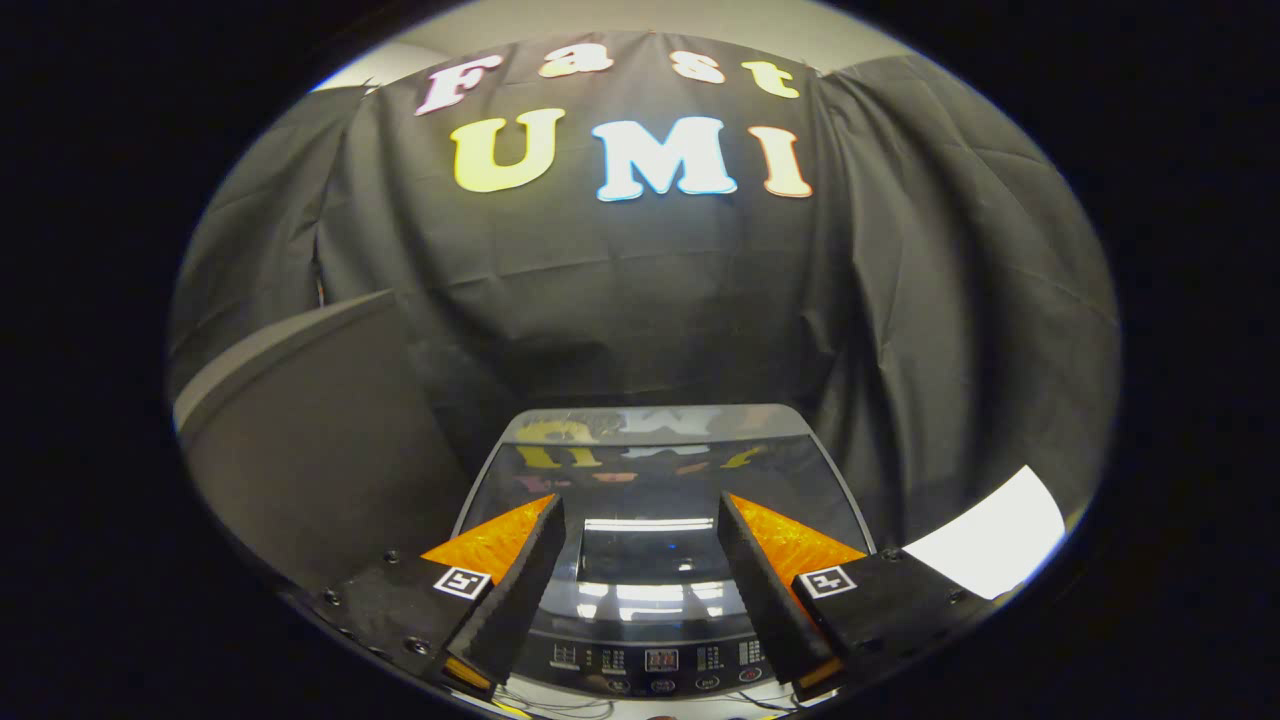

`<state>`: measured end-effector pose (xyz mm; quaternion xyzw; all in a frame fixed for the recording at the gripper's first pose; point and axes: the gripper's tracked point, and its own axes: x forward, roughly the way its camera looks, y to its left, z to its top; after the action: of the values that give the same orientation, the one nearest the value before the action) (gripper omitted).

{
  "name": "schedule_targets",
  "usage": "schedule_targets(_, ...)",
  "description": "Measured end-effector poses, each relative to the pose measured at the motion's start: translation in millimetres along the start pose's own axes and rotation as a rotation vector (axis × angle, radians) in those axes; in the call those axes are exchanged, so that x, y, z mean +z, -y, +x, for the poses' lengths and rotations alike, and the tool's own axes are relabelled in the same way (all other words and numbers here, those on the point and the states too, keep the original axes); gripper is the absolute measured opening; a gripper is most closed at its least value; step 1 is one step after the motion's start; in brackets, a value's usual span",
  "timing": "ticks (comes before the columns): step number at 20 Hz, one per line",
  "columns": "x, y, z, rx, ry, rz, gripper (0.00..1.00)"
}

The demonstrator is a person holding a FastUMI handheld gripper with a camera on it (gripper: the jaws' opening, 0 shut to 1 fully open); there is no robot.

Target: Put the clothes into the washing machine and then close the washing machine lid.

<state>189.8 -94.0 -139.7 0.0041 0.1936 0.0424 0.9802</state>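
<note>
Currently the gripper (640,520) hangs above the washing machine (655,560) with its fingers spread well apart and nothing between them. Below and between the fingers lies the machine's lid (650,470), down flat and closed (its glossy dark panel mirrors the booth's lighting). The control panel (655,660) sits at the near edge of the machine, between the finger bases. Clothes cannot be made out through the lid. A dark grey panel (300,440) stands beside the machine on the left; a white sheet (990,535) lies to the right.
</note>
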Motion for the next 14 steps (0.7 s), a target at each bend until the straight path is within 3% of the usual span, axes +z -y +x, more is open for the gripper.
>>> schedule_targets(5,-28.0,-42.9,-59.5,0.079,0.091,-0.036,0.96)
schedule_targets(14,-57.7,-54.8,-183.0,0.064,0.226,0.067,0.96)
